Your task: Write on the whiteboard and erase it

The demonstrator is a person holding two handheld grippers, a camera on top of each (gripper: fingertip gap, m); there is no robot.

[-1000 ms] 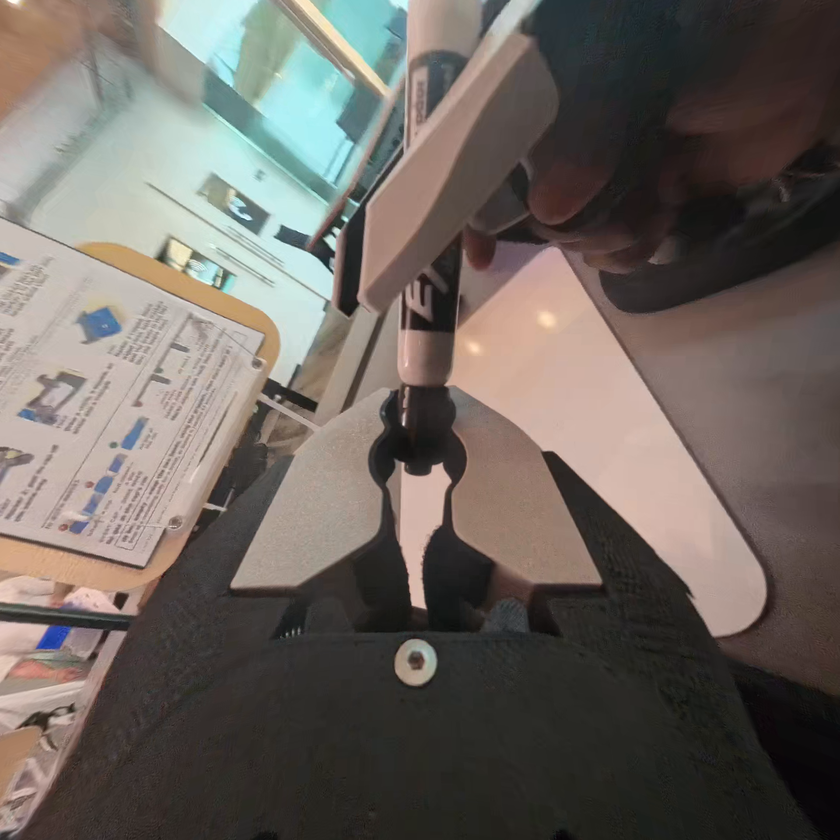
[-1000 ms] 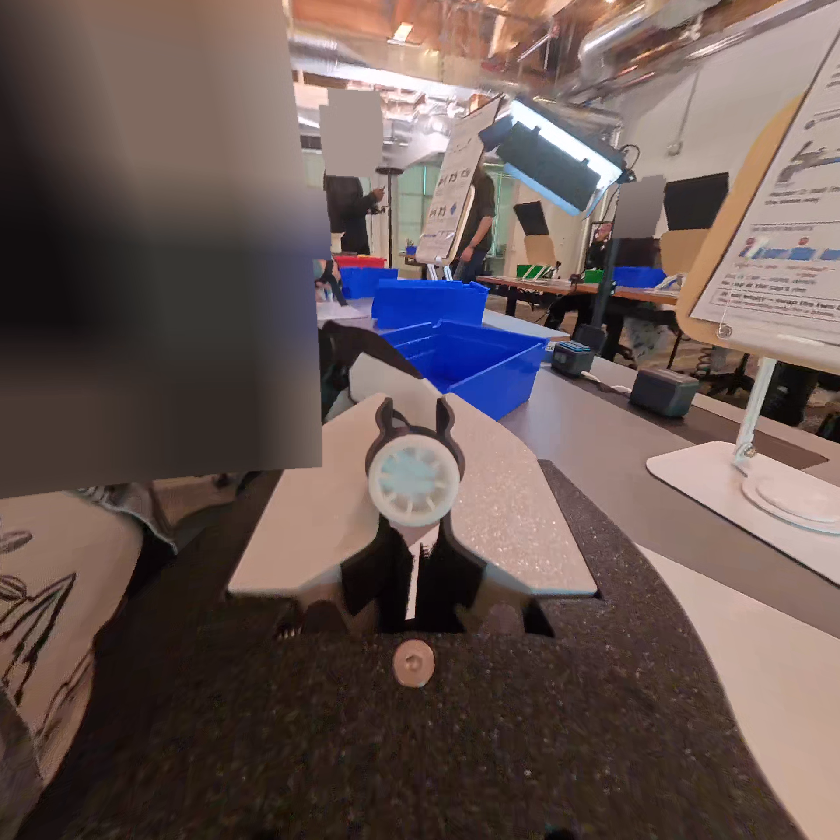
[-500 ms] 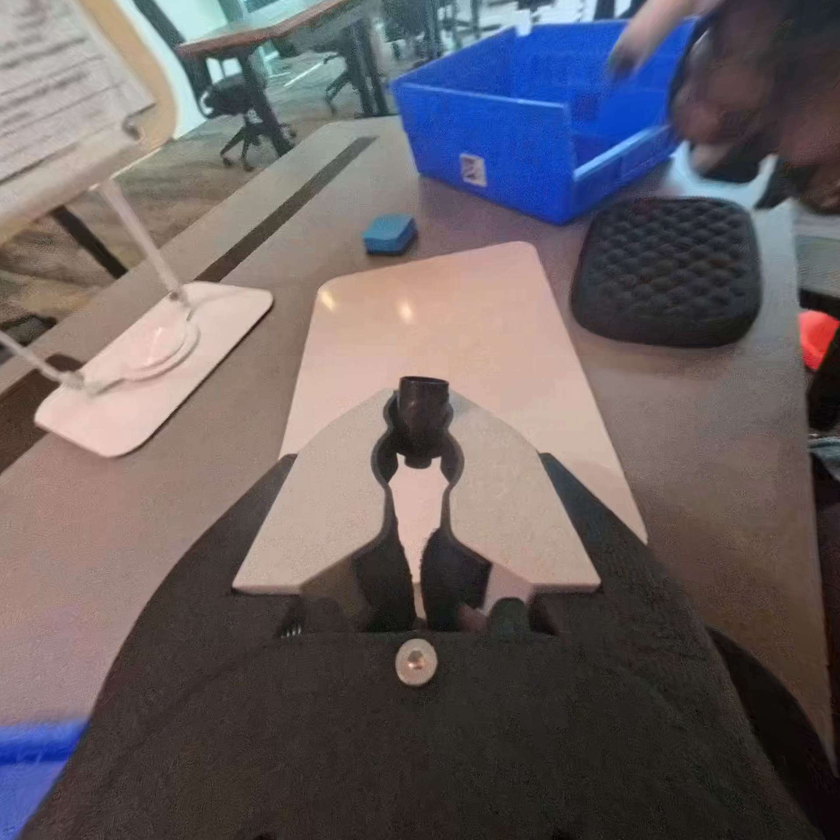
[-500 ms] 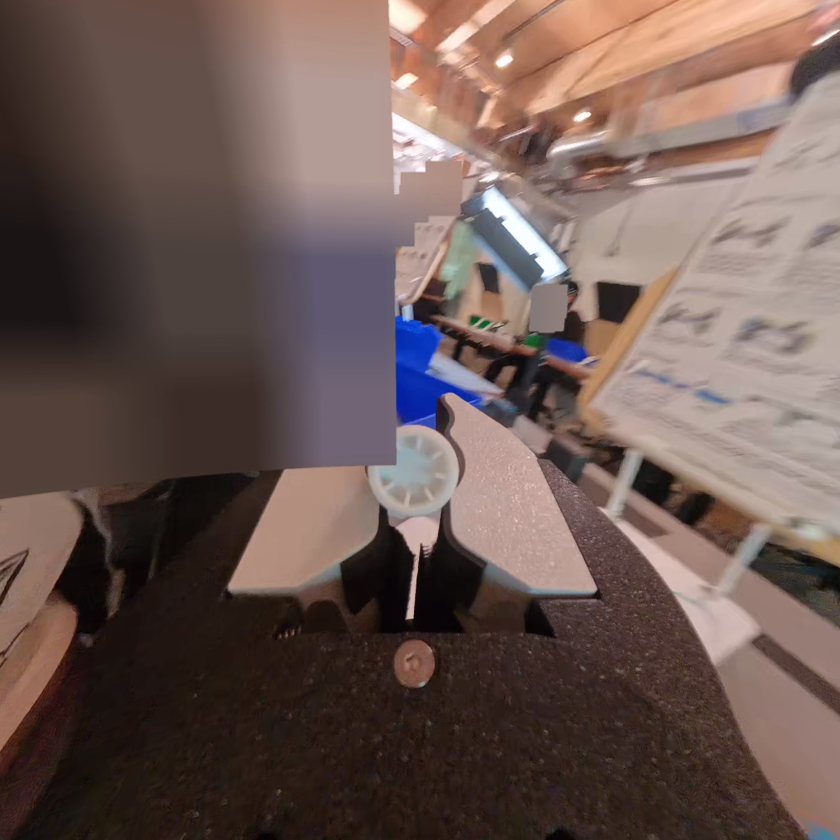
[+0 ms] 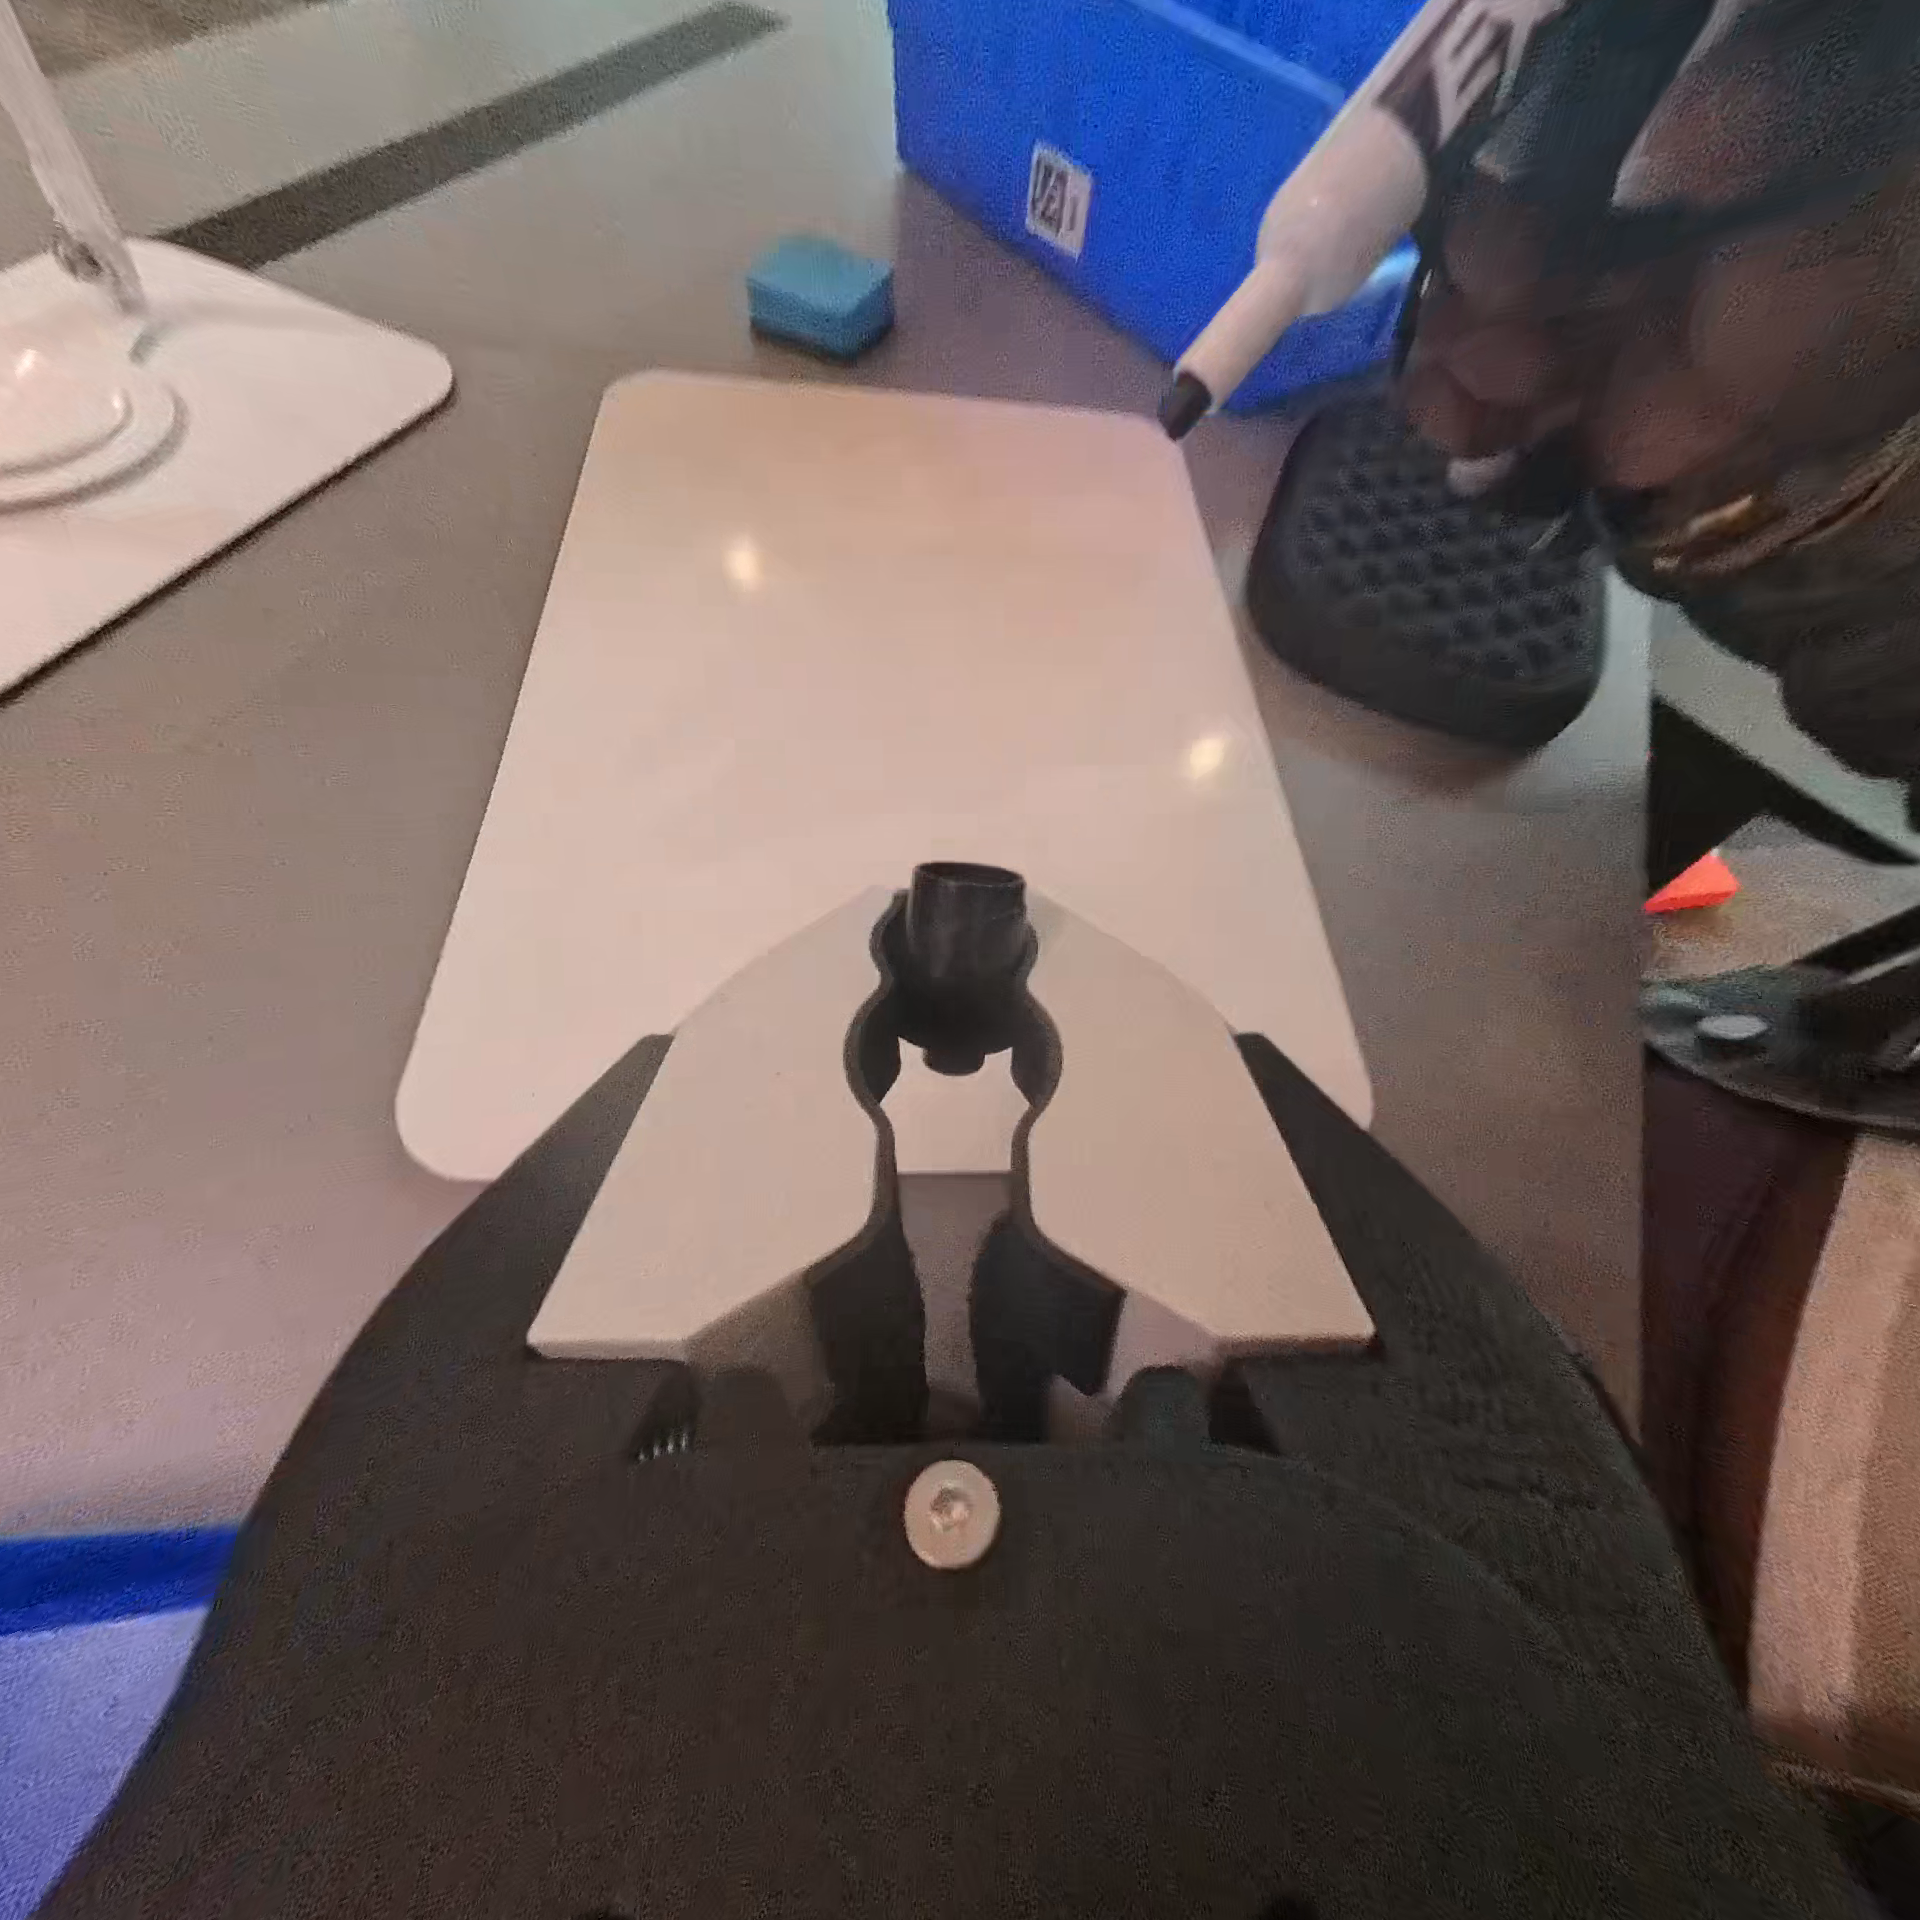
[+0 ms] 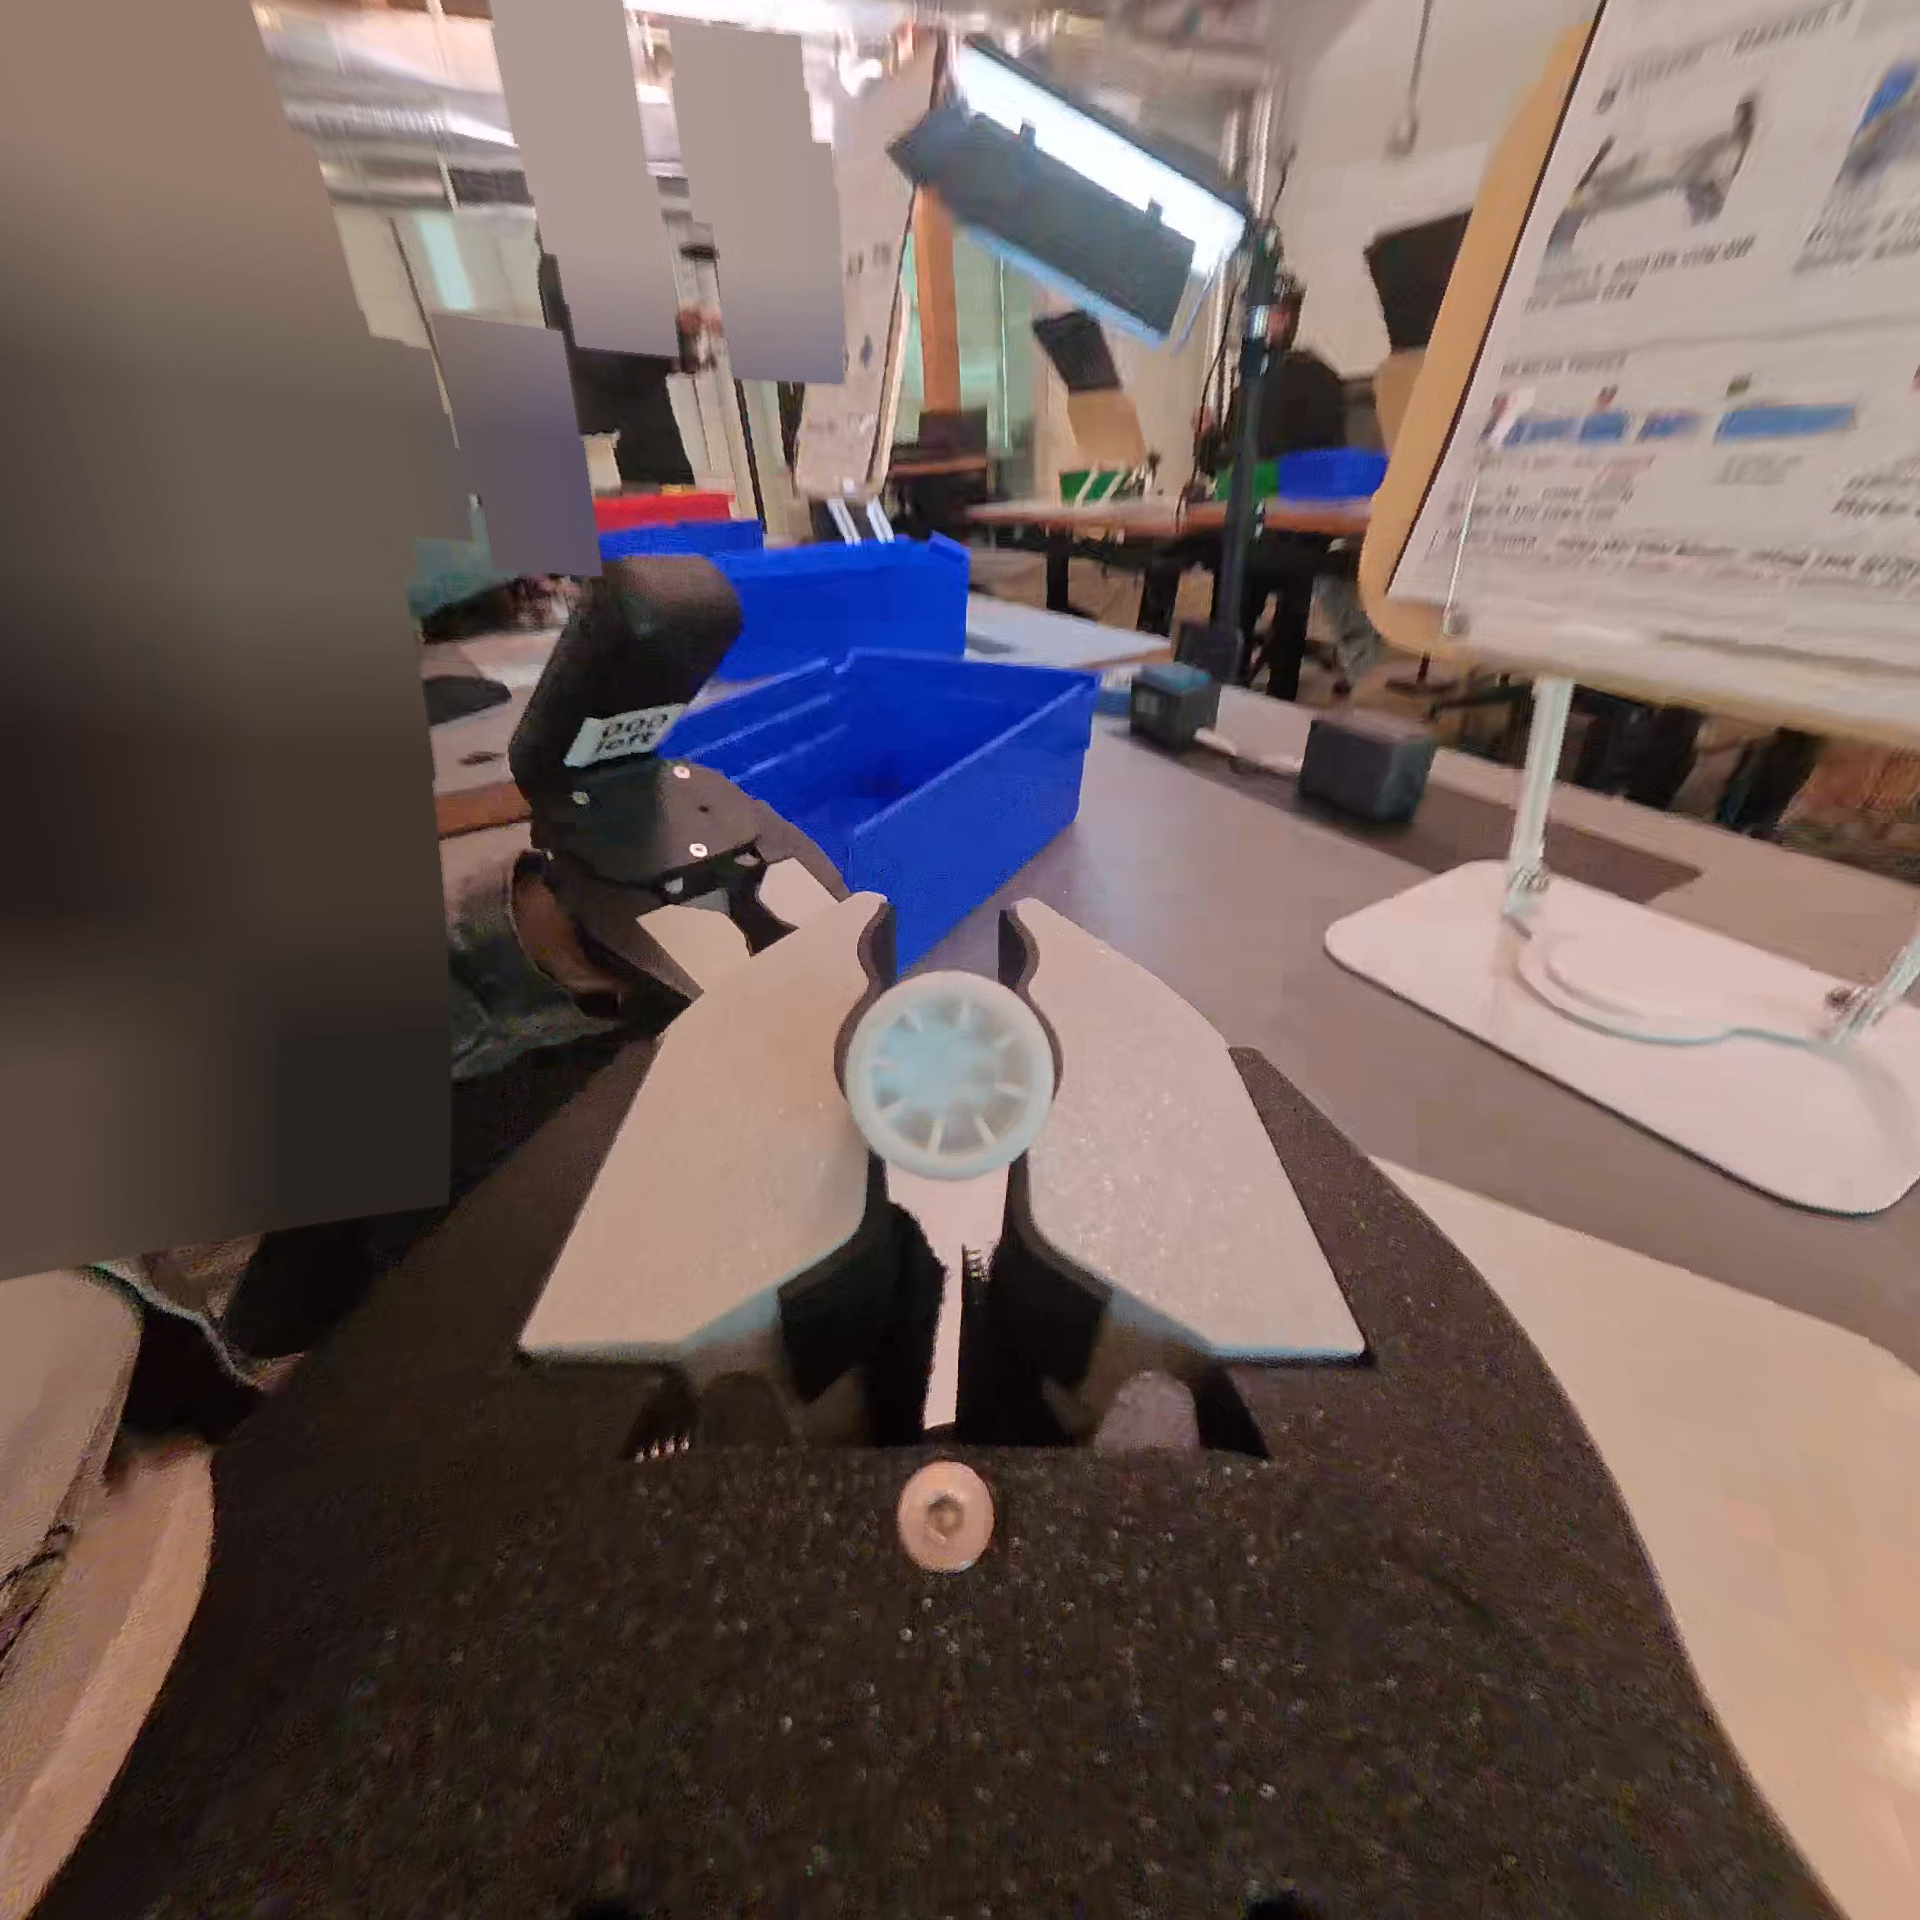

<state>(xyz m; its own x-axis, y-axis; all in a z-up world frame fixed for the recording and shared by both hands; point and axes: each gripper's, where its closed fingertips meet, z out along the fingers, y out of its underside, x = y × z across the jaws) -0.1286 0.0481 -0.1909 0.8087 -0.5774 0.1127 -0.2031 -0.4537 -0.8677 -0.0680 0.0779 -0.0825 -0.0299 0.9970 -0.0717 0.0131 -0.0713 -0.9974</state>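
**Holding marker and cap apart above blank whiteboard**

Gripping black marker cap [image 5: 961,930] in left gripper [image 5: 956,997]: fingers clenched on it, cap seated in rounded notch near the tips, open mouth facing forward. Hovering over near end of whiteboard [image 5: 883,665], which lies flat on grey table [image 5: 239,831]; board surface unmarked, only light reflections on it.

Grasping uncapped marker [image 5: 1320,218] in right gripper [image 6: 951,1049]: fingers closed around barrel, white ribbed rear end [image 6: 948,1086] facing the wrist camera. In left wrist view, marker slants down from upper right, black tip just beyond far right corner of whiteboard; contact with surface cannot be told. Person's hand [image 5: 1683,312] behind it.

Other items noted:
- Blue eraser [image 5: 821,296] on table just past far edge of whiteboard, apart from it.
- Blue bin [image 5: 1091,135] beyond eraser, small label on its front.
- Black dimpled pad [image 5: 1423,613] beside right edge of whiteboard.
- White stand base [image 5: 197,447] left of whiteboard, carrying a tilted instruction sheet [image 6: 1704,343] seen in right wrist view.
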